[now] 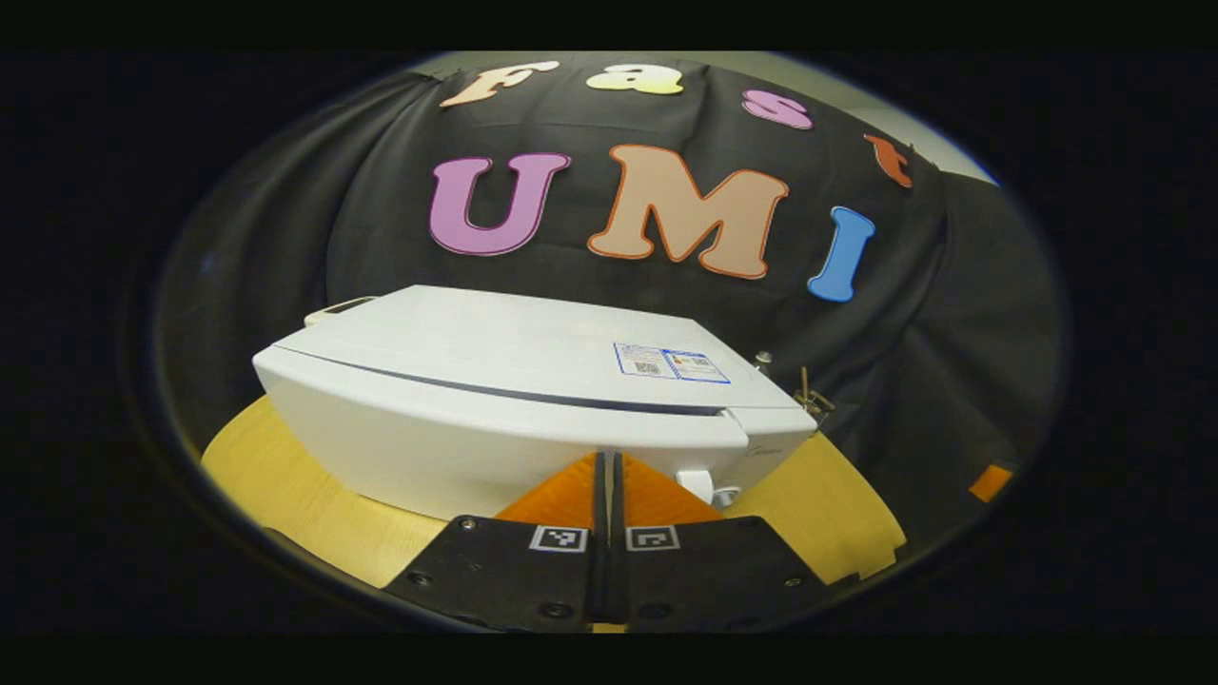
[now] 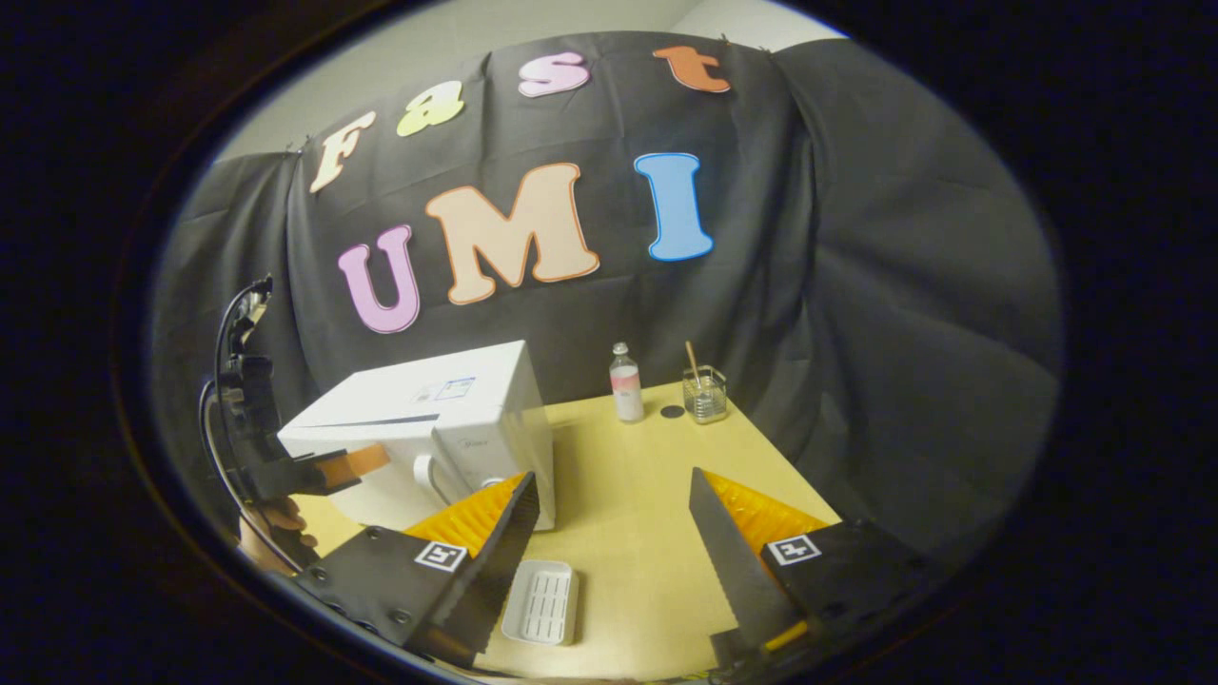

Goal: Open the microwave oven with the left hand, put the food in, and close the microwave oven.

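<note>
One microwave (image 2: 428, 428) stands on one table (image 2: 628, 485). Right of the microwave, at the table's far edge, stand one bottle (image 2: 625, 382) and one glass jar (image 2: 705, 395) with one stick in it, and one small dark disc (image 2: 673, 412) lies between them. In front of the microwave lies one white tray (image 2: 541, 601). Two grippers: left (image 2: 328, 471), right (image 2: 609, 504).
</note>
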A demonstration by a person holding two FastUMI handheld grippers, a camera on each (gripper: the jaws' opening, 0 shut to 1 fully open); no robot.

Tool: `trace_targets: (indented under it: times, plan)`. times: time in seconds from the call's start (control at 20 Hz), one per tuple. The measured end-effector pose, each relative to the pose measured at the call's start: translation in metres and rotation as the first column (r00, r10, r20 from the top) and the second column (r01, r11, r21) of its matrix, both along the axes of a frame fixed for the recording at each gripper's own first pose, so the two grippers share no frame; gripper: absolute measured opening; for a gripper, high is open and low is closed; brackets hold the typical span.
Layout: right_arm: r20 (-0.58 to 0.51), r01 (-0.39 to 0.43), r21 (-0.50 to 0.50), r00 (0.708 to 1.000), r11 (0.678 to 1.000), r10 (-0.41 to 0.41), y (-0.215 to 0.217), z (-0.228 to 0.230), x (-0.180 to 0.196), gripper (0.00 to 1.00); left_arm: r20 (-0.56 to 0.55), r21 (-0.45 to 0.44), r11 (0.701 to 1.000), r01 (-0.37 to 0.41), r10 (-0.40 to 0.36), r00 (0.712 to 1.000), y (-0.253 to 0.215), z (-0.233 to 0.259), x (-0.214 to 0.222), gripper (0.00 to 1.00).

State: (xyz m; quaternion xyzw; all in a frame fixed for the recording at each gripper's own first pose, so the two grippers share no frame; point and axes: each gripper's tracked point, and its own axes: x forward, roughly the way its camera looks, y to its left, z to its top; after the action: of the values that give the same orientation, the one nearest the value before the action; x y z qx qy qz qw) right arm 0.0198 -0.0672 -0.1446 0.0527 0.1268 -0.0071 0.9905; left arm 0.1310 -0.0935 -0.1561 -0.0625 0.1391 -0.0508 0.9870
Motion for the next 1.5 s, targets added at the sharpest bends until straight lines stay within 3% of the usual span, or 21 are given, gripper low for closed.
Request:
trace_targets:
  times: [1.0, 1.5]
  plan:
    - [0.009, 0.022, -0.021, 1.0, 1.0, -0.021, -0.006, 0.003, 0.026, 0.92, 0.022, -0.012, 1.0, -0.004, 0.004, 1.0, 0.004, 0.004, 0.002, 0.01]
    - [0.019, -0.02, -0.028, 1.0, 0.999, 0.02, 0.008, 0.012, 0.029, 0.92, 0.035, -0.023, 0.999, -0.029, 0.03, 0.999, 0.005, 0.004, 0.009, 0.01]
